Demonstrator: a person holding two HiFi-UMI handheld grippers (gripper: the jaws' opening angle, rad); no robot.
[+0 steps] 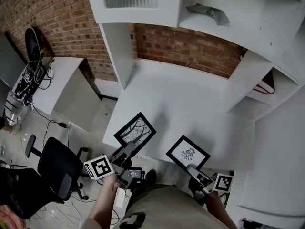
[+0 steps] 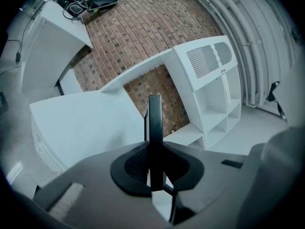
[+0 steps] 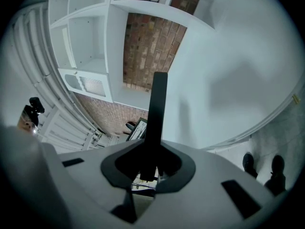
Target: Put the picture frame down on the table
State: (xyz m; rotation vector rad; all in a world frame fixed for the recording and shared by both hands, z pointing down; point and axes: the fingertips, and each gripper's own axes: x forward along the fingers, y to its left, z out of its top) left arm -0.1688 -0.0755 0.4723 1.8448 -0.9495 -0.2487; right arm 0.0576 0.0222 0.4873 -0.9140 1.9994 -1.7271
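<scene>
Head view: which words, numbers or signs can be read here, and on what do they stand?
No words or numbers can be read.
The left cube and right cube: black-and-white square patterns, no letters.
The left picture frame and right picture frame: drawings only, no print.
The red book: too small to read.

2 pic frames (image 1: 135, 129) (image 1: 188, 151), 2 grippers (image 1: 134, 145) (image 1: 191, 168), 1 white table (image 1: 190, 99), 1 blk office chair (image 1: 55, 165).
</scene>
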